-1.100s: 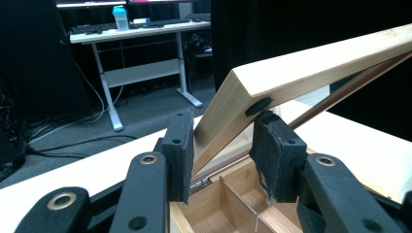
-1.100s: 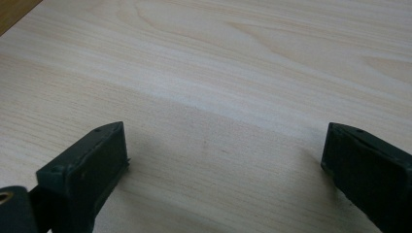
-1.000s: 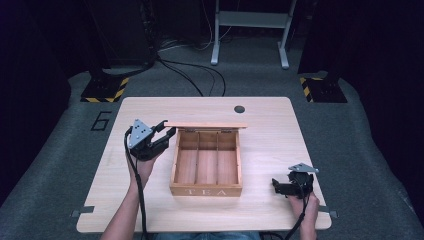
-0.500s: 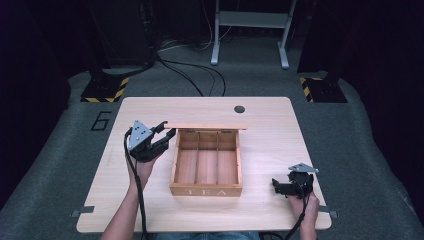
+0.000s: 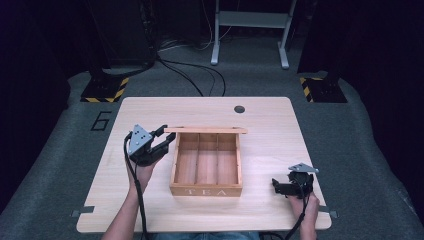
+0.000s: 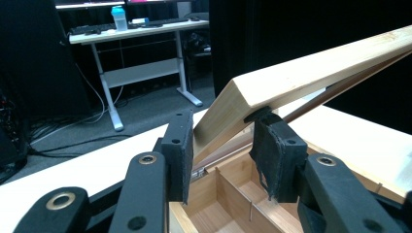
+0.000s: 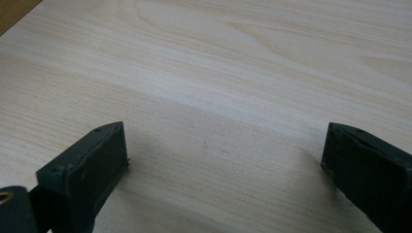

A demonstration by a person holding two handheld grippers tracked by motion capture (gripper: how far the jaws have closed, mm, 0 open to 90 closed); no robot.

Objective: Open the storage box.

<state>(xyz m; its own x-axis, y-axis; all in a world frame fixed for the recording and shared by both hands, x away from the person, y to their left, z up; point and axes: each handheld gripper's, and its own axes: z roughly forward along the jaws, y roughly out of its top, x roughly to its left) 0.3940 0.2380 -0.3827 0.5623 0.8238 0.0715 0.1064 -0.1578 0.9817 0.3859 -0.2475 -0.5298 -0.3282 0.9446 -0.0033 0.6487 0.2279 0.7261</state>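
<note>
A wooden tea box (image 5: 206, 190) marked TEA stands mid-table, its compartments bare. Its lid (image 5: 205, 130) is raised on the far hinges. My left gripper (image 5: 167, 138) sits at the lid's left end, open. In the left gripper view the lid's corner (image 6: 311, 73) hangs just above the gap of the left gripper (image 6: 221, 141), and the right pad (image 6: 274, 150) reaches up to its underside; the box's dividers (image 6: 233, 194) show below. My right gripper (image 5: 276, 186) rests low near the table's front right, open, and between the jaws of the right gripper (image 7: 223, 155) lies bare tabletop (image 7: 243, 58).
The light wooden table (image 5: 270, 135) has a dark round grommet (image 5: 239, 108) near its far edge. Beyond it lie floor cables (image 5: 190, 75), a metal desk frame (image 5: 250, 20) and yellow-black striped bases (image 5: 102, 89). A desk with a bottle (image 6: 118, 17) stands far off.
</note>
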